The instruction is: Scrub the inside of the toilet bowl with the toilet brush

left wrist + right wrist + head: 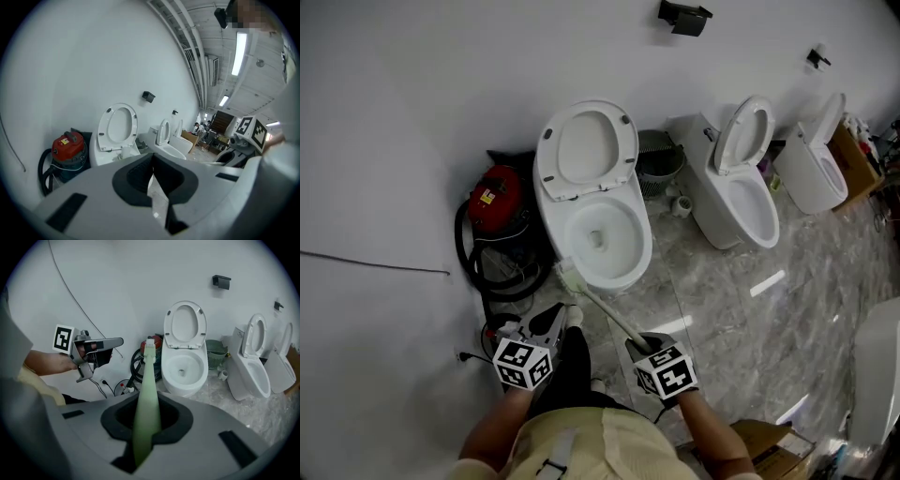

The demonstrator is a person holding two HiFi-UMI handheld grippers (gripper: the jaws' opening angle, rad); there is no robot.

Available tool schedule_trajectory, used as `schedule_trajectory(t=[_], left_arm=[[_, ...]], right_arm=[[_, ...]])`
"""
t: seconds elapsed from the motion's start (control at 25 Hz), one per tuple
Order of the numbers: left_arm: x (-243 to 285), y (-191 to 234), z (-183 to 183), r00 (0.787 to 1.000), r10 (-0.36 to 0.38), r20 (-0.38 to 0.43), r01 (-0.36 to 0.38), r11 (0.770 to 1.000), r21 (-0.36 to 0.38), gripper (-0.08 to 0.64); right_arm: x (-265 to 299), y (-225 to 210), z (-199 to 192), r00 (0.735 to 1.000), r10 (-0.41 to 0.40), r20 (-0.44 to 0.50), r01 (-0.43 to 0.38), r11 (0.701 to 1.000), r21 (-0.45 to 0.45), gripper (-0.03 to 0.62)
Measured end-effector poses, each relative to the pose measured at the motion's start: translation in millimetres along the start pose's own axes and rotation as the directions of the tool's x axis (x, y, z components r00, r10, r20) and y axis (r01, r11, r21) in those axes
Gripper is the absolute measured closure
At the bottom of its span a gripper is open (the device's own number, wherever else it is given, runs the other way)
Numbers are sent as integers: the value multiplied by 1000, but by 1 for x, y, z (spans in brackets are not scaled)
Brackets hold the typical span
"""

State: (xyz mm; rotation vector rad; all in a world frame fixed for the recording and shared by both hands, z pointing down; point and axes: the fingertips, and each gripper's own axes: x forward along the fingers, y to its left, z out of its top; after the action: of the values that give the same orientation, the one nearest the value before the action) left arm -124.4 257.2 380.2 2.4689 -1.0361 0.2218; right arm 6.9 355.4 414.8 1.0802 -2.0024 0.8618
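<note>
The white toilet (630,265) stands against the wall with lid and seat (586,148) raised, and its bowl (184,365) is open. My right gripper (645,343) is shut on the pale green handle of the toilet brush (605,309). The brush head (570,277) hangs just outside the bowl's front left rim. In the right gripper view the handle (146,399) runs out between the jaws to the brush head (149,344). My left gripper (555,321) is shut on nothing, low and left of the bowl's front. Its jaws meet in the left gripper view (152,180).
A red vacuum (495,202) with a black hose (486,272) sits left of the toilet, with cables on the floor. A grey wastebasket (659,161) stands at its right, then a second toilet (741,187) and a third toilet (820,169). A cardboard box (769,445) lies near my right side.
</note>
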Motion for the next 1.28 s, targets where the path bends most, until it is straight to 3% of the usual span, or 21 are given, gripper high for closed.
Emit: schedule_trajectory(t=[0.44, 0.76, 0.92, 1.28], left_arm=[[110, 83, 29, 997, -61, -54, 64, 996, 65, 549], [144, 157, 34, 997, -5, -81, 8, 999, 43, 549], [155, 179, 19, 994, 21, -109, -18, 1000, 25, 548], [183, 196, -18, 983, 89, -159, -92, 996, -13, 548]], right_arm=[[90, -84, 84, 989, -6, -149, 8, 1000, 15, 535], [148, -111, 136, 977, 24, -213, -14, 999, 46, 535], [169, -126, 140, 970, 33, -242, -25, 999, 36, 535], [209, -175, 108, 943, 19, -333, -23, 1000, -9, 535]])
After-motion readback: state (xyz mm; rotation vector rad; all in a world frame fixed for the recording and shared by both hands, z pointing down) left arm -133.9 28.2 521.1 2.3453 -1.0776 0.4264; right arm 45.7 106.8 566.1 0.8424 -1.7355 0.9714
